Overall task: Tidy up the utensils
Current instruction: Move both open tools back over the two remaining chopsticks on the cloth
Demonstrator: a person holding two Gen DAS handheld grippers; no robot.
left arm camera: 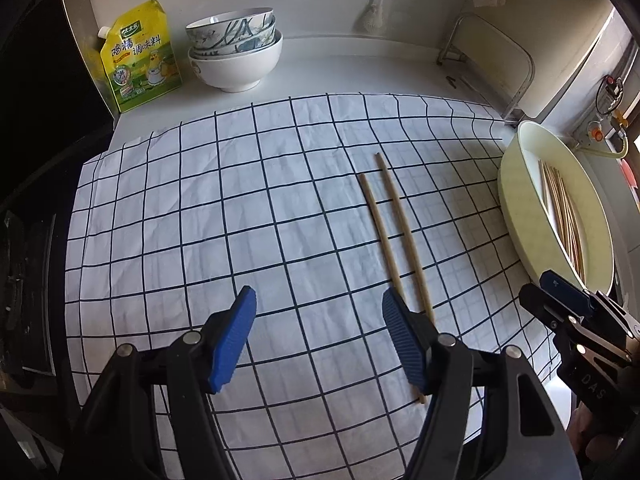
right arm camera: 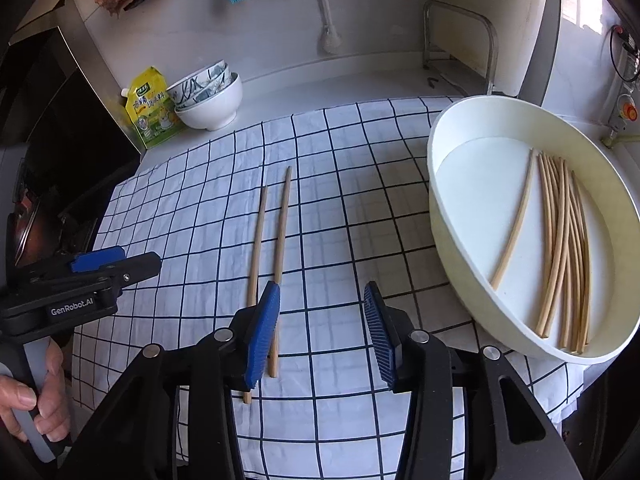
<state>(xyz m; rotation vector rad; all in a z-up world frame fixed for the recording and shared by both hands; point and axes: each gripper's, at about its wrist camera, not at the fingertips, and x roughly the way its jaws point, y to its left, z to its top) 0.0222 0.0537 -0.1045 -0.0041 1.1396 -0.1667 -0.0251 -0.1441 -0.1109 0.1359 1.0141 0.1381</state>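
Two chopsticks [right arm camera: 270, 240] lie side by side on the checked cloth [right arm camera: 340, 208]. Both the left tongs [left arm camera: 316, 332] and right tongs [right arm camera: 320, 332] hang above it, jaws apart and empty.

Near ends of the two chopsticks [left arm camera: 394, 224] on the checked cloth [left arm camera: 200, 220] pass behind a blue pad of the left gripper [left arm camera: 318, 312] in its own view, and behind a pad of the right gripper [right arm camera: 322, 308] in the right wrist view. The white basin [left arm camera: 516, 216] is cut by the left view's edge; its chopstick bundle [left arm camera: 560, 208] is half hidden by the rim. Fine print on the yellow pouch [left arm camera: 138, 56] is unreadable.
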